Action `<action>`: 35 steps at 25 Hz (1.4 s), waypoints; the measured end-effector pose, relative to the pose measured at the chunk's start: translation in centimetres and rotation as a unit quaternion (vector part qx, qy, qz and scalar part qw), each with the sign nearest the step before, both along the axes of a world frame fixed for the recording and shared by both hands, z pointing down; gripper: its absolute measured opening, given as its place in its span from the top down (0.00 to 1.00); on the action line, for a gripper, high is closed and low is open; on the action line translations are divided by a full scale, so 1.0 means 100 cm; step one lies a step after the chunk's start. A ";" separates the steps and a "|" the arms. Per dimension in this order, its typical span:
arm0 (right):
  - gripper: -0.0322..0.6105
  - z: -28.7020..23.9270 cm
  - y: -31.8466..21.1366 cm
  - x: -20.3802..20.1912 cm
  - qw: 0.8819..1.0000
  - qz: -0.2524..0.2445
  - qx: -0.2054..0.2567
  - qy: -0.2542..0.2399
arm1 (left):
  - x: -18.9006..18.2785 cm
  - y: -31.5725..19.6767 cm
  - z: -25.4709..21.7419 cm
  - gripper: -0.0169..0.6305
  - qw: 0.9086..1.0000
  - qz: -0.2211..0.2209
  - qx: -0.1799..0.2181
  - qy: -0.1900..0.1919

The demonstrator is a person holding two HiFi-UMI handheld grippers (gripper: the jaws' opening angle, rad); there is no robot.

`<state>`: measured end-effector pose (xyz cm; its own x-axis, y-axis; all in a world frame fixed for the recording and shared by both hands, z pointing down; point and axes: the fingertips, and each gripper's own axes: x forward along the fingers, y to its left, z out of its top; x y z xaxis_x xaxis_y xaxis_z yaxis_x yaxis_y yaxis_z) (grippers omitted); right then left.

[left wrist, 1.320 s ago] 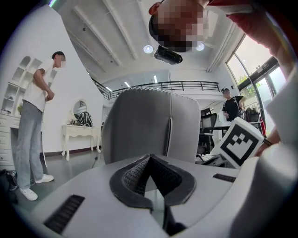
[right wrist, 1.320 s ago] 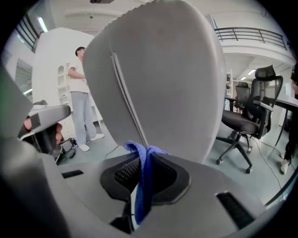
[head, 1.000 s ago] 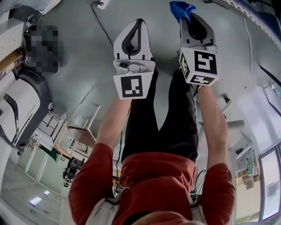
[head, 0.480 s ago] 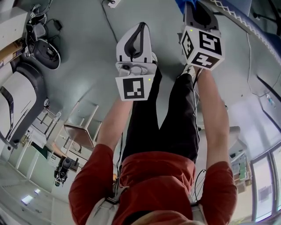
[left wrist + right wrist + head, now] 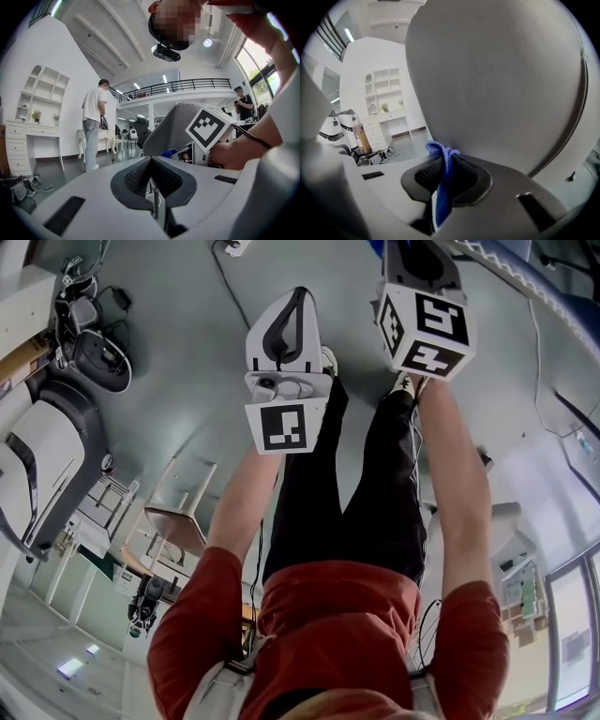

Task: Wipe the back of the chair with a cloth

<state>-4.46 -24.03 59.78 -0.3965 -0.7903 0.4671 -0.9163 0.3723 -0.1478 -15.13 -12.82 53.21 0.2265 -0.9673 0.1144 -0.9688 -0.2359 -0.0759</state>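
Note:
The grey chair back (image 5: 497,79) fills most of the right gripper view, close in front of the jaws. My right gripper (image 5: 445,165) is shut on a blue cloth (image 5: 440,151), whose bunched tip touches the chair back. In the head view the right gripper (image 5: 414,253) reaches past the top edge, so the cloth is hidden there. My left gripper (image 5: 296,298) is held beside it, to the left, shut with nothing between its jaws (image 5: 151,161). The left gripper view shows the chair back (image 5: 171,129), a bit of the blue cloth (image 5: 168,153) and the right gripper's marker cube (image 5: 209,126).
The person's legs in black trousers (image 5: 375,474) stand on the grey floor below the grippers. Cables and gear (image 5: 94,343) lie at the left, with a small table (image 5: 173,521) nearby. A standing person (image 5: 93,122) is by a white desk; a white shelf unit (image 5: 44,91) lines the wall.
The right gripper has moved forward, toward the top of the head view, and the blue cloth has gone out of that view. The left gripper has hardly shifted.

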 end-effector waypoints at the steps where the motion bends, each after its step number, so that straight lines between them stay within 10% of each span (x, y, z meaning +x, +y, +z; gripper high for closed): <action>1: 0.88 0.001 0.001 0.005 1.000 0.002 -0.001 0.001 | 0.003 -0.001 0.000 0.95 1.000 0.002 0.000 0.000; 30: 0.88 0.024 0.030 0.295 0.988 0.151 -0.020 0.023 | 0.230 -0.019 0.001 0.95 0.992 0.124 0.000 -0.002; 35: 0.88 0.024 0.036 0.320 0.984 0.175 -0.026 0.009 | 0.242 -0.025 0.000 0.95 0.996 0.091 -0.006 0.023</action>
